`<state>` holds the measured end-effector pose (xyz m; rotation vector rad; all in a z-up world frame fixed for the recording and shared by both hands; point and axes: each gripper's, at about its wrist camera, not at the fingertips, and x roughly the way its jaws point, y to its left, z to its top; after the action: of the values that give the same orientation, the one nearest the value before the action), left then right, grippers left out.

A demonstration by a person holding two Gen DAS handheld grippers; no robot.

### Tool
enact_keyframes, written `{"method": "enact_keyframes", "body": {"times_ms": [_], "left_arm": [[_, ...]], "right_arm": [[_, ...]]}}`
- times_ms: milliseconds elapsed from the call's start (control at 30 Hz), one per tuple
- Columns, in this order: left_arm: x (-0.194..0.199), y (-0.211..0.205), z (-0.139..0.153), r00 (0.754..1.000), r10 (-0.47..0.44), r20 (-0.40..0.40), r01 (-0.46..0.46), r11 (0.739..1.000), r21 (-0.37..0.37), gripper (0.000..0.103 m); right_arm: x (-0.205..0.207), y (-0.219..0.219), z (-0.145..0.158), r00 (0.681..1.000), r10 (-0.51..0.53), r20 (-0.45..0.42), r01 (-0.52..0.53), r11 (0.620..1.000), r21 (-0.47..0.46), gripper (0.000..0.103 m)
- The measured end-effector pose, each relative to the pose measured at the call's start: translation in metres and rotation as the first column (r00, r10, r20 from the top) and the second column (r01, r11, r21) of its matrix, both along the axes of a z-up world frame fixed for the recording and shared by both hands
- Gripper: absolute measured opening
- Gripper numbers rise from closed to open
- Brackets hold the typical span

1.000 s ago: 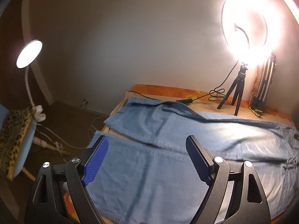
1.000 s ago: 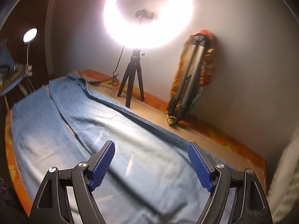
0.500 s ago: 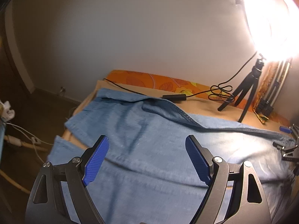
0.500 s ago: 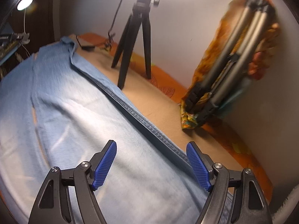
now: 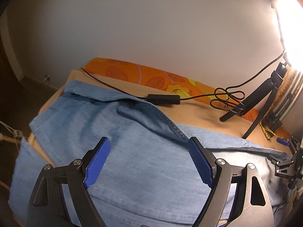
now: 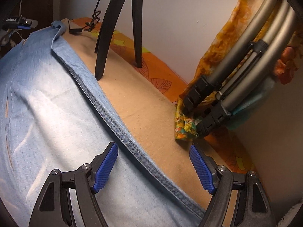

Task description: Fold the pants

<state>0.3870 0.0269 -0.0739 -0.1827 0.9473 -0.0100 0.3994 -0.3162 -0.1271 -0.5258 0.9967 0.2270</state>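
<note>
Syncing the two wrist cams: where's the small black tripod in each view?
Left wrist: black tripod at right edge, standing on the beige cover behind the jeans, under the glare.
Right wrist: black tripod at top centre, legs planted just beyond the jeans seam; its head is cut off.
Shared landmark: the folded silver tripod leaning on the wall, right of the black one in both.

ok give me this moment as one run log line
stage: pre-grasp | left gripper: open over jeans | right gripper: open, straddling far side seam | pants: flat, unfolded
</note>
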Motion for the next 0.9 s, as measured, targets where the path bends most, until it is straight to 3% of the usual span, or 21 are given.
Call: {"method": "enact_keyframes", "body": {"times_ms": [67, 167, 267, 300, 500, 600, 833, 867, 900], "left_arm": [[0.006, 0.0, -0.003, 1.0, 0.005, -0.008, -0.005, 1.0, -0.012, 0.084], [0.018, 0.0, -0.006, 1.0, 0.018, -0.022, -0.019, 0.999, -0.033, 0.084], [0.03, 0.002, -0.009, 0.998, 0.029, -0.051, -0.033, 0.996, -0.079, 0.084], [0.035, 0.002, -0.01, 0.998, 0.032, -0.062, -0.038, 0.995, -0.089, 0.084], [0.056, -0.002, -0.023, 0.993, 0.053, -0.109, -0.066, 0.991, -0.116, 0.084], [0.063, 0.0, -0.03, 0.988, 0.074, -0.137, -0.093, 0.986, -0.137, 0.084], [0.079, 0.0, -0.044, 0.978, 0.115, -0.173, -0.138, 0.982, -0.128, 0.084], [0.081, -0.001, -0.046, 0.977, 0.122, -0.175, -0.144, 0.982, -0.12, 0.083], [0.082, -0.002, -0.047, 0.976, 0.125, -0.178, -0.146, 0.983, -0.113, 0.073]], "right_arm": [[0.005, 0.001, -0.006, 1.0, 0.008, -0.013, -0.008, 1.0, 0.002, 0.078], [0.008, 0.002, -0.012, 0.999, 0.024, -0.023, -0.024, 1.0, 0.009, 0.068], [0.01, 0.001, -0.013, 0.999, 0.032, -0.043, -0.029, 0.998, 0.054, 0.046], [0.009, 0.001, -0.013, 0.998, 0.033, -0.051, -0.03, 0.997, 0.067, 0.035], [-0.008, 0.007, 0.0, 1.0, 0.024, -0.014, -0.023, 0.997, 0.076, 0.014], [-0.021, 0.01, 0.011, 0.999, 0.03, 0.017, -0.031, 0.996, 0.089, 0.009], [-0.039, 0.019, 0.021, 0.997, 0.061, 0.055, -0.064, 0.996, 0.061, 0.009], [-0.039, 0.019, 0.021, 0.996, 0.063, 0.059, -0.067, 0.996, 0.057, 0.008], [-0.041, 0.02, 0.022, 0.996, 0.066, 0.063, -0.069, 0.996, 0.052, 0.008]]}}
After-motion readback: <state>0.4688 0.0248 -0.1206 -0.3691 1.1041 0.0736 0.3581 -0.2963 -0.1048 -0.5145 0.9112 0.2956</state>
